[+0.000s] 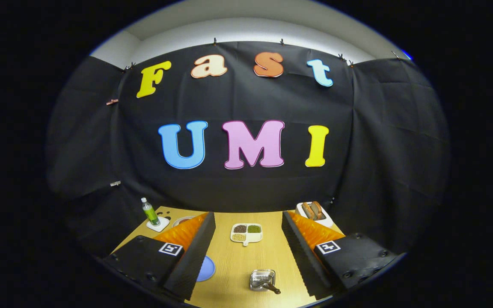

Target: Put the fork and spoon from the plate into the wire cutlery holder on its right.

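Gripper view — fingers [246,252] spread wide, raised level above table [238,273]

Tool-mounted fisheye view, high above the table [238,261], facing the booth wall [246,188].

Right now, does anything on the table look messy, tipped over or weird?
Nothing stands out. The bottle stands upright on its coaster, the divided dish sits flat beyond the open gripper, and the wire holder lies between the fingers with a dark handle poking out. No spills show on the table.
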The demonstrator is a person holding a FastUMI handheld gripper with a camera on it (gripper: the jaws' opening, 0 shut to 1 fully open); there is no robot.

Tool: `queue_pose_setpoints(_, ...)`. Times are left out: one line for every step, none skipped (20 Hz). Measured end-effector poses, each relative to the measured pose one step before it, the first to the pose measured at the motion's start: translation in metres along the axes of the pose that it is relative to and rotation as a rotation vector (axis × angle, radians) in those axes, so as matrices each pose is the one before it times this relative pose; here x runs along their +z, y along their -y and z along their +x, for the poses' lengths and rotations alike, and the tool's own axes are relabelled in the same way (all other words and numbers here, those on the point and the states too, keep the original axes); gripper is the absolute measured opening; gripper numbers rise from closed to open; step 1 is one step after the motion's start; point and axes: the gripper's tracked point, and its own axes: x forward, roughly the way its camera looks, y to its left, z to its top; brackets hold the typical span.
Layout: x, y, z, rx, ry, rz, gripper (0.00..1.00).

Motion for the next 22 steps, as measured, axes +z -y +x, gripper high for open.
queue_pose_setpoints(0.00453,-0.00049,-0.00727,-0.00385,0.01032,0.00004,0.97)
queue_pose_setpoints(0.00438,-0.00096,-0.00560,-0.00221,0.01413,0.00430,0.97)
queue_pose_setpoints(0.00023,-0.00235,-0.00587,0.00113,0.00031,0.00420,0.97)
queue_pose_setpoints(-0.00299,-0.00096,-0.00644,-0.00467,-0.01256,0.00268,0.97)
queue_pose_setpoints(-0.00085,-0.00111,-0.00448,-0.00383,-0.00520,0.00318,0.97)
queue_pose_setpoints(0.00190,-0.00359,-0.00404,-0.00102,0.00180,0.00632,0.97)
queue_pose_setpoints(0.00321,-0.00361,-0.00375,0.00259,0.01182,-0.00101,0.97)
queue_pose_setpoints(0.00322,-0.00063,-0.00389,-0.00486,0.01931,-0.01103,0.97)
queue_pose_setpoints(0.00351,0.00066,-0.00399,-0.00881,0.02131,-0.01633,0.97)
queue_pose_setpoints(0.00523,-0.00097,-0.00366,-0.00812,0.02612,-0.01054,0.97)
queue_pose_setpoints(0.00517,-0.00344,-0.00453,0.00130,0.02001,0.00662,0.97)
queue_pose_setpoints(0.00456,-0.00689,-0.00400,0.00877,0.01736,0.01228,0.97)
queue_pose_setpoints(0.00535,-0.00335,-0.00306,0.00586,0.02121,0.00883,0.97)
queue_pose_setpoints(0.00555,0.00046,-0.00046,-0.00095,0.02055,0.00480,0.97)
queue_pose_setpoints(0.00464,-0.00086,-0.00163,0.00003,0.01348,0.00448,0.97)
queue_pose_setpoints(0.00275,-0.00139,-0.00100,0.00073,0.00598,0.00204,0.97)
queue_pose_setpoints(0.00058,0.00005,-0.00108,0.00074,0.00036,0.00045,0.97)
queue_pose_setpoints(0.00156,0.00009,0.00077,-0.00238,-0.00067,-0.00085,0.97)
queue_pose_setpoints(0.00082,0.00073,0.00051,-0.00152,0.00356,-0.00142,0.97)
queue_pose_setpoints(0.00015,0.00056,0.00139,-0.00305,-0.00222,-0.00163,0.97)
queue_pose_setpoints(-0.00076,0.00053,0.00051,-0.00102,-0.00154,-0.00014,0.97)
queue_pose_setpoints(-0.00052,-0.00022,0.00058,0.00004,-0.00287,-0.00090,0.97)
